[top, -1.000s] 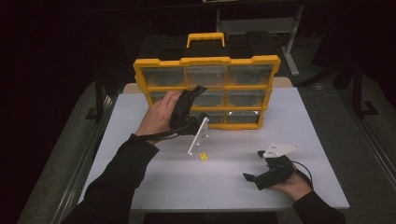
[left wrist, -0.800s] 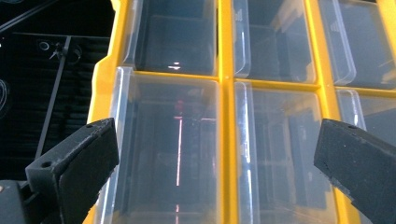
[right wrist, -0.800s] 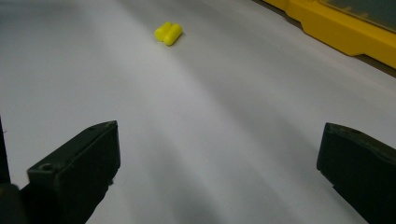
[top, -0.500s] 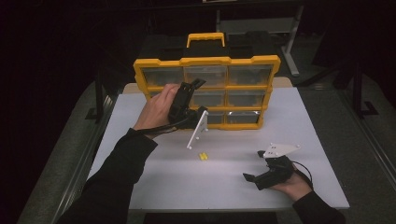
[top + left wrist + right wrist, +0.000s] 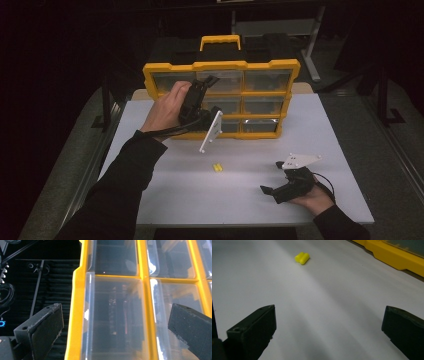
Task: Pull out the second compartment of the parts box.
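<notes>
Left gripper (image 5: 206, 86), jaws spread wide and gripping nothing, is hovering raised against the front of a yellow organizer case (image 5: 270, 67) standing upright at the back of the white desk (image 5: 345, 150), while the right gripper (image 5: 275, 180) is resting low near the front edge, likewise gaping and empty. From the high view, the case is showing a black-and-yellow carry handle (image 5: 220, 42) on top and rows of clear-fronted drawers. Left gripper view is closing in on one clear drawer (image 5: 113, 320) framed between its jaws; what is inside is too dim and glared to tell. Right gripper view is looking across the bare desk toward a small yellow piece (image 5: 302, 258), lying well ahead of its jaws and apart from the case's base. No lettering is readable anywhere.
</notes>
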Motion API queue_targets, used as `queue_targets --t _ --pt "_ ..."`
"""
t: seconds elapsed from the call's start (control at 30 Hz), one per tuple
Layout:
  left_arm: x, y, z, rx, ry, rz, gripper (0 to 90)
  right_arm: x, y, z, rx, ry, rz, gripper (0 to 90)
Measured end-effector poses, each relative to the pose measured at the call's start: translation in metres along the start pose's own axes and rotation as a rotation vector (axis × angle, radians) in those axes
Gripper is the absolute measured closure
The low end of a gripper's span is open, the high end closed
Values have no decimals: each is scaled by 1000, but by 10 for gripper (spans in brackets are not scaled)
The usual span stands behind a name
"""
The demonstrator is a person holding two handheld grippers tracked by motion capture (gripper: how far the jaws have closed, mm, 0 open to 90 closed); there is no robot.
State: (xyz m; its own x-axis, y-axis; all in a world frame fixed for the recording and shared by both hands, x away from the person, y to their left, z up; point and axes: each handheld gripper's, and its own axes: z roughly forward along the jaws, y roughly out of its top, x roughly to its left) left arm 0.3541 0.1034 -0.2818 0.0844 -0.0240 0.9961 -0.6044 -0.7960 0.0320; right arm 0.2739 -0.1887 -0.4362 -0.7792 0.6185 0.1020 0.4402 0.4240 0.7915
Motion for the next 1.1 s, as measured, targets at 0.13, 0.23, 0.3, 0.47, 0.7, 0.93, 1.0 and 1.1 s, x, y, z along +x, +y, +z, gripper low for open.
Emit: queue_targets --t 0.13,0.23,0.3,0.47,0.7,0.93,1.0,1.1 --pt "8 -2 2 16 4 13 0 0 0 0 0 0 2 0" --pt "13 -4 3 21 6 16 0 0 0 0 -1 0 3 0" --pt "15 -5 5 20 8 18 0 0 0 0 0 -1 3 0" --pt "20 -6 7 29 9 24 0 0 0 0 -2 0 2 0" --pt "21 -6 10 33 10 22 46 0 0 -1 -1 0 2 0" --pt "23 -7 11 47 12 30 159 0 0 -1 0 0 3 0" --pt "22 -7 11 52 17 30 188 0 0 0 1 0 3 0" --pt "22 -7 12 59 16 27 208 0 0 -1 -2 0 2 0"
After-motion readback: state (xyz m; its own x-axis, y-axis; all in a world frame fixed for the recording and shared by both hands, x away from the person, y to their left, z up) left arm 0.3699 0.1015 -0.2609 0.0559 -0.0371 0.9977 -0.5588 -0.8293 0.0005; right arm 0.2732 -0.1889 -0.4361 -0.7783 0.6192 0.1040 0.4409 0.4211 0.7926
